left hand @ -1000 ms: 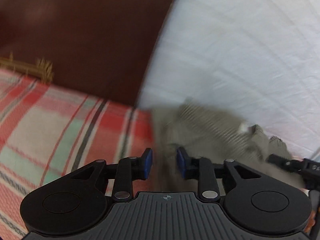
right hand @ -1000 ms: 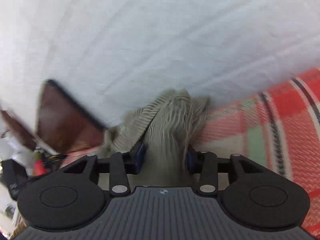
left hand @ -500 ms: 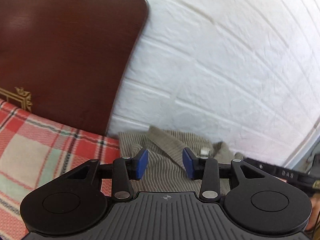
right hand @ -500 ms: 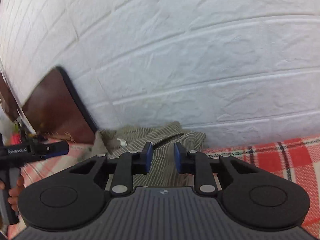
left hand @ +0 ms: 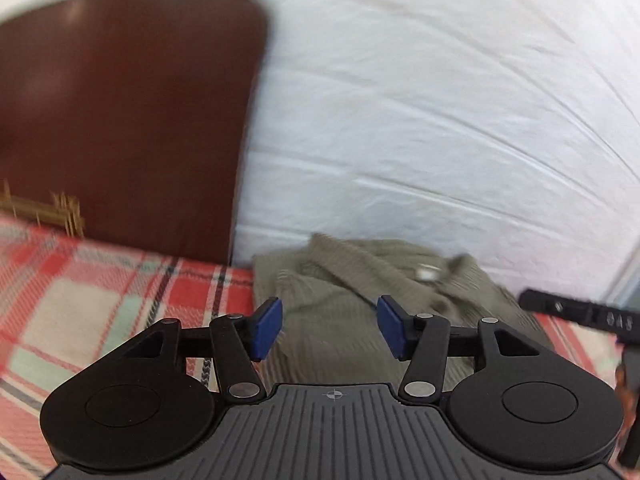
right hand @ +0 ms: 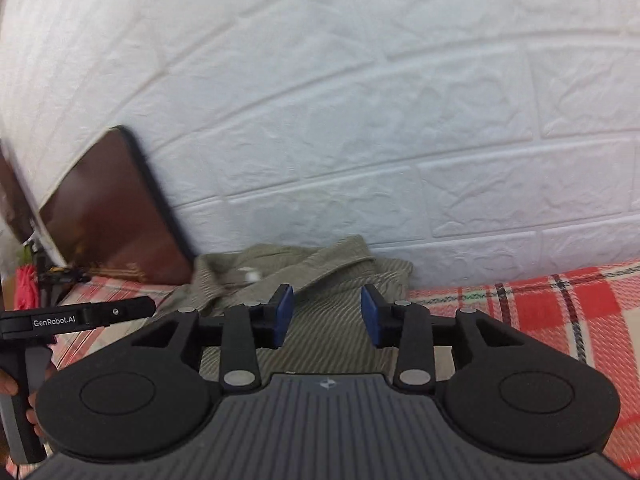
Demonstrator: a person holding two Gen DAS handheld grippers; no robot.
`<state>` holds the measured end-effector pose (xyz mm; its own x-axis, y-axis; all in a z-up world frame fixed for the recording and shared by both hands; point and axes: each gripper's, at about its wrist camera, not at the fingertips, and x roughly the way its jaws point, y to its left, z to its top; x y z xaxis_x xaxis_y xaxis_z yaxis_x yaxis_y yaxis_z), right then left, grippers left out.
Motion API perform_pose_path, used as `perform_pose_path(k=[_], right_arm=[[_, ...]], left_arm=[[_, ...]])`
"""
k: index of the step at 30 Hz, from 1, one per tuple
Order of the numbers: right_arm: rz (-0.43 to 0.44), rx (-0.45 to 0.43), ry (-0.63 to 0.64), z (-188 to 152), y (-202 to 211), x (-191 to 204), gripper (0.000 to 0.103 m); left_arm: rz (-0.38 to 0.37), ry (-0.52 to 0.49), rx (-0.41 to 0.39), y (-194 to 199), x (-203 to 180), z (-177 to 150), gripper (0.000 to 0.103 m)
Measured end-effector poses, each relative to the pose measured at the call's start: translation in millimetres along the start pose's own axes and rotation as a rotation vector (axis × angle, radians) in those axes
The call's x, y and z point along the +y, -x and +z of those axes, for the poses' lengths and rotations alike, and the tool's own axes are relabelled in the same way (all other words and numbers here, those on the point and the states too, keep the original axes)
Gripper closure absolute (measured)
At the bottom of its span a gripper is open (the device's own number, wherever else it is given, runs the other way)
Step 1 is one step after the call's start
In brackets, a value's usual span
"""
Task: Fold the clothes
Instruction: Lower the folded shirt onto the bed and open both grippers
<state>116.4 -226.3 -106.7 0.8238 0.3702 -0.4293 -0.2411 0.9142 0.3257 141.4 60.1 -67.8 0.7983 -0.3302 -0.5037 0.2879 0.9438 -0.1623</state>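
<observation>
The shirt (right hand: 320,292) at the far edge of the bed is soft woven cloth, olive with fine pale stripes, matt and rumpled. Under it the bedspread (right hand: 560,312) is a coarser woven cloth in red, cream and mint check, also matt. The wall (right hand: 360,120) behind is white, moulded into brick shapes with a crinkled, slightly sheeny skin. At far left the headboard (left hand: 120,120) looks like dark brown polished wood, smooth and glossy, with gilt trim (left hand: 44,210).

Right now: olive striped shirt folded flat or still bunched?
Bunched. The shirt lies in a rumpled heap against the wall, collar up, on the plaid blanket.
</observation>
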Motion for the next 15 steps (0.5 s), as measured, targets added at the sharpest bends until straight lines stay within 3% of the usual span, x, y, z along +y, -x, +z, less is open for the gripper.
perform_pose_path(k=[3,5,8,10,15], right_arm=[[-0.016,-0.023,0.083,-19,20,21,0.060],[-0.052,-0.009,0.132,-29,17,34,0.059],[-0.099,0.068,0.121,-45,-7,32,0.059],[-0.090,0.056,0.090,-47,-13,25,0.058],[-0.068,0.042,0.040,-36,6,27,0.056]], left_arm=[[0.038,-0.183,0.029,2,-35,-19,0.035],[0.063,-0.245,0.062,-8,-49,-32,0.037],[0.081,-0.205,0.098,-32,-47,-45,0.034],[0.085,-0.158,0.089,-36,-42,-48,0.031],[0.068,-0.095,0.059,-6,-39,-42,0.028]])
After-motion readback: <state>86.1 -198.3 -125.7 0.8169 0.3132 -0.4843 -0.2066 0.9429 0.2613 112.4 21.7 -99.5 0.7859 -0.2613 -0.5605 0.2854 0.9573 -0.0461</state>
